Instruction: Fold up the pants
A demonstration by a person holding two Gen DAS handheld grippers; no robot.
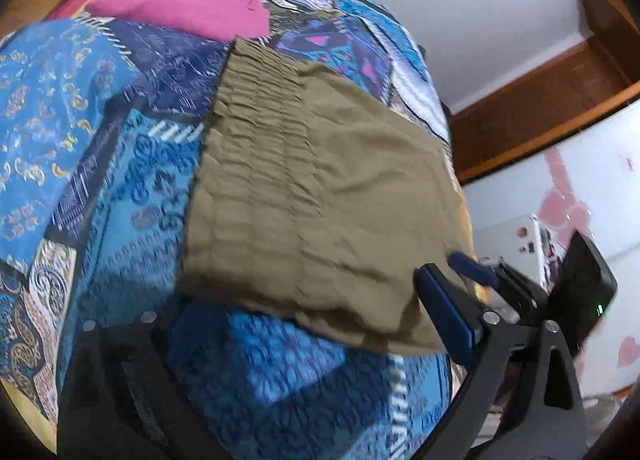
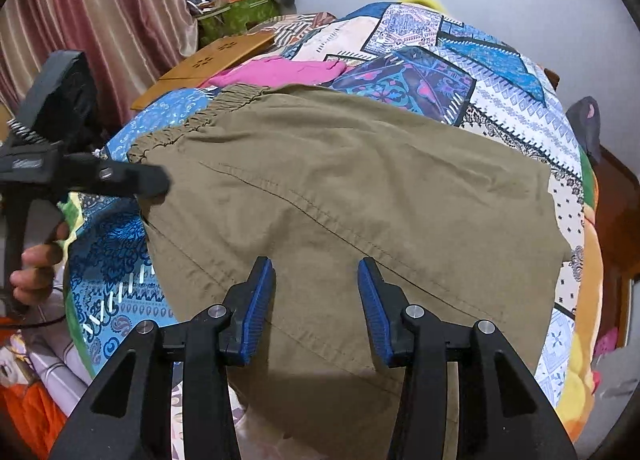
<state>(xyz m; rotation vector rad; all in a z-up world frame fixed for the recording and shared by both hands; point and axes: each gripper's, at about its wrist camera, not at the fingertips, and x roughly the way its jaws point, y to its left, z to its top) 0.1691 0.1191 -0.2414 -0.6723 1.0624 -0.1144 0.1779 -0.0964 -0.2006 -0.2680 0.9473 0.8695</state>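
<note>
Khaki pants [image 2: 352, 180] lie folded on a patchwork bedspread [image 2: 432, 60], elastic waistband [image 2: 192, 120] at the far left. My right gripper [image 2: 316, 296] is open and empty, its blue pads just above the near part of the pants. In the left wrist view the pants [image 1: 320, 196] show with the waistband [image 1: 256, 100] on the left. My left gripper [image 1: 280, 320] hovers at the pants' near edge; only its right blue pad [image 1: 448, 312] shows clearly, the left finger is dark and blurred. It also shows in the right wrist view [image 2: 132, 180], at the pants' left edge.
A pink garment [image 2: 280, 70] lies beyond the waistband. A wooden lap tray [image 2: 208, 56] and a green box with clutter [image 2: 236, 12] sit at the back left, by a curtain [image 2: 100, 12]. A wooden bed frame [image 1: 540, 108] and white wall bound the bed.
</note>
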